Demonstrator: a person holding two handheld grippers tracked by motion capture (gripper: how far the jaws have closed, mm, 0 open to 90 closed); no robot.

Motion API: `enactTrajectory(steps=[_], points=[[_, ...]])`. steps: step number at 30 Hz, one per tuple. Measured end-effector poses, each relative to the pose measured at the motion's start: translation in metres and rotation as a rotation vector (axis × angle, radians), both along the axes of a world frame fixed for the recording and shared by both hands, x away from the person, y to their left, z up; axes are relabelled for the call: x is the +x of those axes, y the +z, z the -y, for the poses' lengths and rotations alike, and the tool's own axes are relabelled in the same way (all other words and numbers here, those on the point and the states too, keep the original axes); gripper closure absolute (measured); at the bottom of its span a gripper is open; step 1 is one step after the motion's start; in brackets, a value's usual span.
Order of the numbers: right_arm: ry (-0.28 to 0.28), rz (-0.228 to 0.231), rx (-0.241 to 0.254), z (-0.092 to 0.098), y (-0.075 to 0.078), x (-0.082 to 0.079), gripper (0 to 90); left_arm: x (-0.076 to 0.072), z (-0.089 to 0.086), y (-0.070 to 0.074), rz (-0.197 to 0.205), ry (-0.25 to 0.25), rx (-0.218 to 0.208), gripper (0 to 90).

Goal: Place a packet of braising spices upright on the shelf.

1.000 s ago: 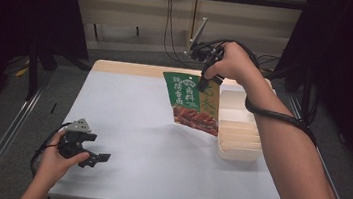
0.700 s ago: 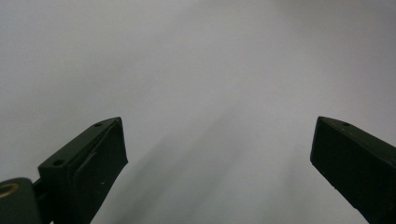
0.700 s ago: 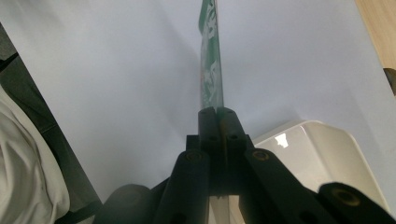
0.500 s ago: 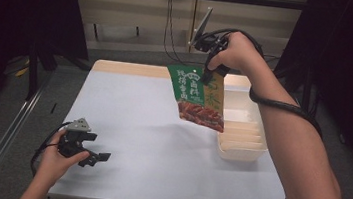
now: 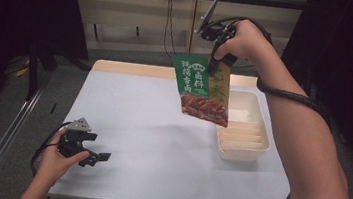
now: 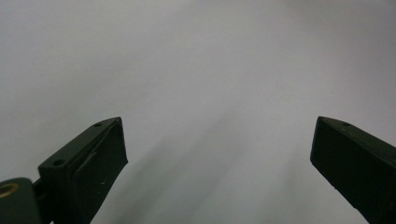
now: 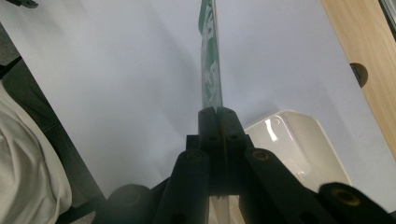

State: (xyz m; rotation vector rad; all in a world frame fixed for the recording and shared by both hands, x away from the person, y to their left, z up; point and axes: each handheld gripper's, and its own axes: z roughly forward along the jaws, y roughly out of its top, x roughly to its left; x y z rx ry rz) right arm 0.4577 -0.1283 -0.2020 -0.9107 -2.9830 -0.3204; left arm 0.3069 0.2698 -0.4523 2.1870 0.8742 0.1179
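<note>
Tray [image 5: 263, 117] on table [image 5: 151, 127] right side; pouch [image 5: 200, 89] hanging above tray's left edge.

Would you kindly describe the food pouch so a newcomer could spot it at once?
Start at the white table, then the white tray at its right edge. The pouch hangs above, pinched by the right gripper: green, with a red food picture.

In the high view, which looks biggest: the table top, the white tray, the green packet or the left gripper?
1. Table top
2. White tray
3. Green packet, though it hangs raised, nearer the camera, so its rank against the tray is unsure
4. Left gripper
</note>
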Motion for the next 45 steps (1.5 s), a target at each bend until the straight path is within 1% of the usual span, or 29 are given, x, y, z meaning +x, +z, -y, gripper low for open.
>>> enactTrajectory(steps=[3,4,7,9,14,19,20,22,23,25,27,28,30,31,32,35,37,38,39,45], points=[[0.002,0.008,-0.005,0.004,0.004,0.001,90.0,0.0,0.0,0.0,-0.001,-0.001,0.011,3.5],[-0.004,0.011,-0.002,0.006,0.006,0.002,90.0,0.0,0.0,0.0,-0.001,-0.001,0.004,3.5],[-0.01,0.012,0.009,0.01,0.009,0.003,90.0,0.0,0.0,0.0,0.0,-0.001,0.004,3.5],[-0.018,0.015,0.006,0.013,0.012,0.003,90.0,0.0,-0.001,0.0,0.0,0.001,0.004,3.5],[-0.015,0.024,0.012,0.018,0.014,0.004,90.0,0.0,0.0,0.0,-0.002,-0.001,0.003,3.5],[-0.037,0.034,0.011,0.03,0.016,0.007,90.0,0.0,-0.001,0.001,-0.001,0.002,0.002,3.5],[-0.039,0.026,0.005,0.032,0.016,0.007,90.0,0.0,-0.001,0.001,-0.002,0.001,0.001,3.5],[-0.058,0.027,0.011,0.037,0.017,0.009,90.0,0.0,-0.001,0.001,-0.001,0.0,0.0,3.4],[-0.061,0.025,0.013,0.04,0.018,0.009,90.0,0.0,-0.001,0.001,-0.001,0.002,0.003,3.5],[-0.074,0.034,0.006,0.045,0.019,0.01,90.0,0.0,-0.001,0.0,-0.001,0.002,0.003,3.5],[-0.08,0.027,0.013,0.049,0.02,0.011,90.0,0.001,0.0,0.0,0.007,0.005,0.012,3.5],[-0.098,0.039,0.01,0.055,0.021,0.012,90.0,0.001,0.0,0.0,0.001,0.005,0.01,3.4],[-0.11,0.044,0.01,0.06,0.022,0.014,90.0,0.001,0.001,0.0,-0.001,0.006,0.002,3.4],[-0.113,0.04,0.005,0.063,0.022,0.015,90.0,0.001,0.0,0.0,-0.001,0.003,-0.005,3.4],[-0.113,0.04,0.005,0.063,0.022,0.015,90.0,0.001,0.0,0.0,-0.001,0.003,-0.005,3.4],[-0.131,0.046,-0.002,0.071,0.022,0.016,90.0,0.001,0.001,0.0,-0.001,0.002,-0.003,3.4],[-0.13,0.048,-0.001,0.072,0.021,0.016,90.0,0.001,0.0,0.0,-0.001,0.003,-0.003,3.4],[-0.141,0.047,-0.002,0.076,0.022,0.017,90.0,0.001,0.0,0.0,0.001,0.006,-0.006,3.4],[-0.139,0.044,-0.005,0.078,0.022,0.017,90.0,0.0,0.0,0.0,0.0,0.005,-0.005,3.4],[-0.155,0.046,0.001,0.089,0.023,0.018,90.0,0.0,0.0,0.0,0.001,0.005,-0.003,3.4]])
